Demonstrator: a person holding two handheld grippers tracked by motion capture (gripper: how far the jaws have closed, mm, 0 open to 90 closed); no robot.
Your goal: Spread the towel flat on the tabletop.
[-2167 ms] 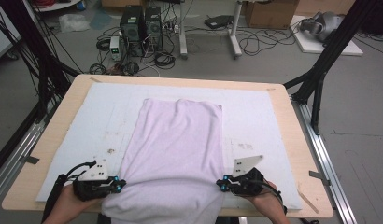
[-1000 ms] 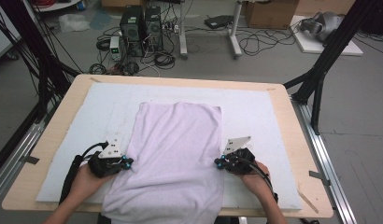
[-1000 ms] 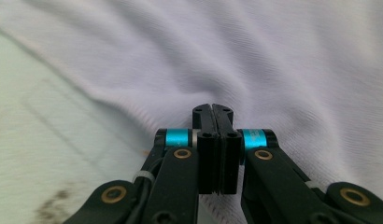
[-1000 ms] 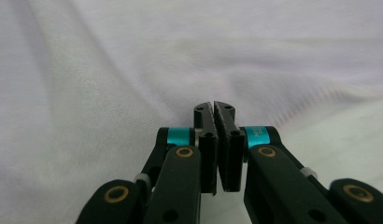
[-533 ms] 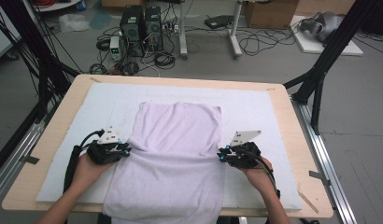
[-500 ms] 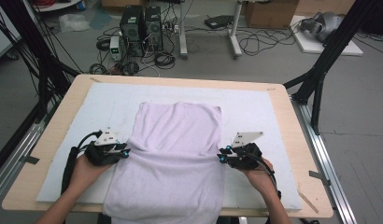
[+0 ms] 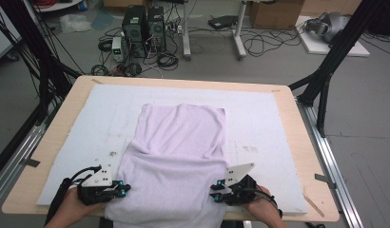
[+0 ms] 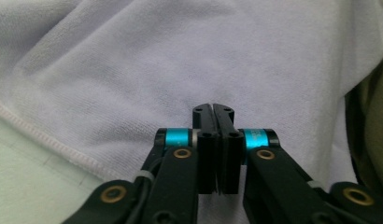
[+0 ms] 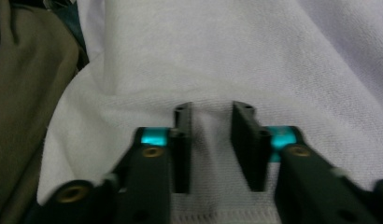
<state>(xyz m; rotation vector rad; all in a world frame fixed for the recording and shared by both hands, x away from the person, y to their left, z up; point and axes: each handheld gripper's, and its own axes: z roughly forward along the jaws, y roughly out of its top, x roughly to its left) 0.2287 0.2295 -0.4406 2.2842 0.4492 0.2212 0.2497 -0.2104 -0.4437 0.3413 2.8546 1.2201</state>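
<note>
A pale lavender towel (image 7: 180,137) lies lengthwise on a white mat (image 7: 269,123), and its near part hangs over the table's front edge. A shallow ridge crosses it about halfway. My left gripper (image 7: 123,188) sits at the towel's near left edge. In the left gripper view its jaws (image 8: 212,111) are shut with a thin pale line of towel (image 8: 180,56) between them. My right gripper (image 7: 216,192) rests at the near right edge. In the right gripper view it (image 9: 210,112) stands open, with the towel (image 9: 255,56) under and between its jaws.
The wooden table (image 7: 83,84) carries the mat, with bare mat on both sides of the towel. The person's olive clothing (image 9: 26,93) is close behind the near edge. Computers and cables lie on the floor beyond the table.
Both grippers went forward along the towel's sides, then came back to the near edge. A shallow ridge now crosses the towel where they had been.
</note>
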